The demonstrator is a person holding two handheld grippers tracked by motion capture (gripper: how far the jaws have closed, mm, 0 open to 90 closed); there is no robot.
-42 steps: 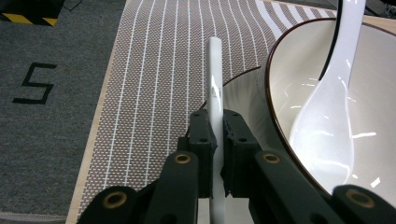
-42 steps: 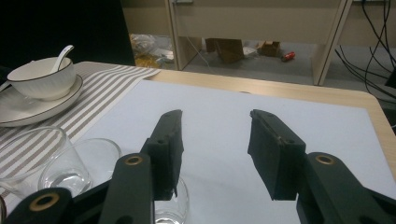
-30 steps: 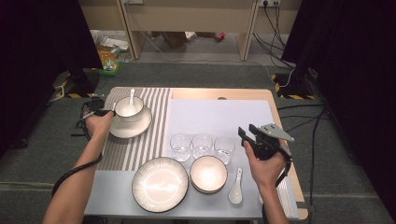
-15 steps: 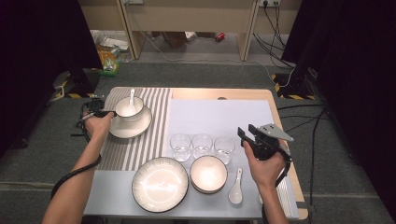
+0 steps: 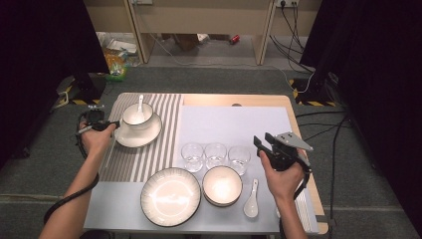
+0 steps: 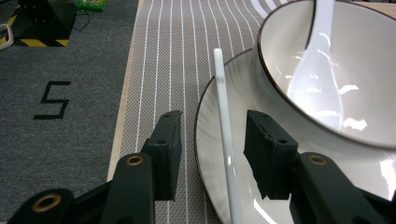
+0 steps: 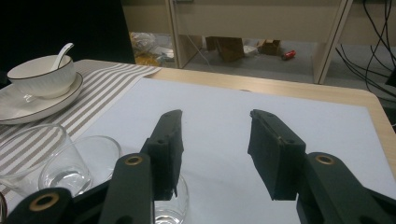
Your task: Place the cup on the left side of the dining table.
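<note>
L tool point(image 6: 212, 140) jaws have just been opening, now standing apart w/ white chopstick point(image 6: 224, 126) between, untouched, leaning on plate point(image 6: 210, 154) rim beside bowl point(image 6: 299, 60). R tool point(image 7: 215, 144) is hovering w/ jaws apart, nothing between, near glasses point(image 5: 215, 155).

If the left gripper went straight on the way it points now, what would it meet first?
Probably the plate's rim: the left gripper, its jaws just opened, straddles it. The bowl holding the spoon lies beyond, slightly off line; depth is unclear.
</note>
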